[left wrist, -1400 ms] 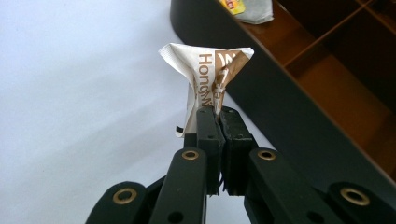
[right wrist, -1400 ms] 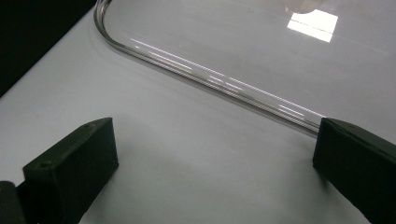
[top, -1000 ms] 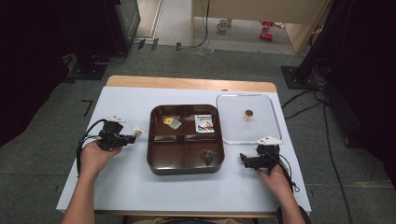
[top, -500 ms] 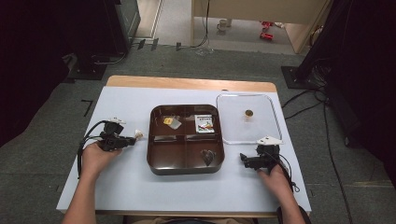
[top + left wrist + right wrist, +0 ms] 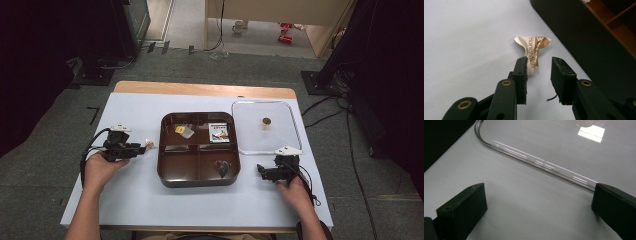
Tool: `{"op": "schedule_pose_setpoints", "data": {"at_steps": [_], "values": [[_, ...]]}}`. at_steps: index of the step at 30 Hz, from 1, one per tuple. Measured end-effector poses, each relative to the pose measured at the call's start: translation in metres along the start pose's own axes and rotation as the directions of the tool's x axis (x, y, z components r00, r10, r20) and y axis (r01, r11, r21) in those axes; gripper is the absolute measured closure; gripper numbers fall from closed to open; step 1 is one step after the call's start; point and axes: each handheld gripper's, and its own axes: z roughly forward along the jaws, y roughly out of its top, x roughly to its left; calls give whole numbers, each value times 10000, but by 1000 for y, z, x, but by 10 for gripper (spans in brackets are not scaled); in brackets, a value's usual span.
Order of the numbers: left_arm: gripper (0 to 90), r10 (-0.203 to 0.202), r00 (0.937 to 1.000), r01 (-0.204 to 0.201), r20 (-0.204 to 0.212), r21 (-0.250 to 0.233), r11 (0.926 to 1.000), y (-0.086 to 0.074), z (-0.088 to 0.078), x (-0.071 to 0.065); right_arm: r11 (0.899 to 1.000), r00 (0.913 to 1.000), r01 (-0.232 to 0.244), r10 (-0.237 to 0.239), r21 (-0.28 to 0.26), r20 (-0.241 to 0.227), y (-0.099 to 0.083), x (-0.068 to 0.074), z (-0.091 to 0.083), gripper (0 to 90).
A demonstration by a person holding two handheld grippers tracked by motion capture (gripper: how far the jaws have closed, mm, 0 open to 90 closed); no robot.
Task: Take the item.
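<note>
Counter (image 5: 140,195): white surface, carrying all items. Compared with the high views from a second and half a second back, nothing on it has shifted in any way that can be made out; both forearms and both tools sit in the same places.

Brown tray (image 5: 199,175): four compartments, centred on the counter. The far-left compartment holds a small yellow piece and a pale one, the far-right a printed packet (image 5: 219,133), the near-right a dark heart-shaped item (image 5: 222,167). The near-left compartment looks empty.

Clear lid (image 5: 295,131): flat on the counter just right of the tray, a small round brown knob at its middle. Its rim runs across the right gripper view (image 5: 536,161).

Right tongs (image 5: 261,171): low over the counter, near the lid's near-left corner and apart from its rim, spread wide and holding nothing.

Left tongs (image 5: 145,147): pointing at the tray's left wall, parted. One tip touches or overlaps the wrapper; no grip is taken.

Crumpled wrapper (image 5: 534,51): cream and gold, printed lettering, lying on the counter just left of the tray, outside it.

Finding: a pause, not progress. Judged from the layout, the wrapper remains to be gripped and carried to the tray.
</note>
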Motion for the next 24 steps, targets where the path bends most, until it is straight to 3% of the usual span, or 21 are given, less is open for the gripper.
{"op": "schedule_pose_setpoints", "data": {"at_steps": [10, 17, 24], "values": [[570, 18, 9994, -37, -335, -562, 9984, -6, -16, 4, 10000, 10000, 0, 0, 1, 1, 0, 0, 0, 0], [528, 17, 9985, -56, -545, -707, 9975, -13, -20, 11, 10000, 10000, 6, -6, -2, -2, 0, 0, 0, 0], [509, -337, 9972, 282, -670, -818, 9963, -23, -25, 25, 10000, 10000, -1, 1, 3, 0, 0, 0, 0, 0]]}}
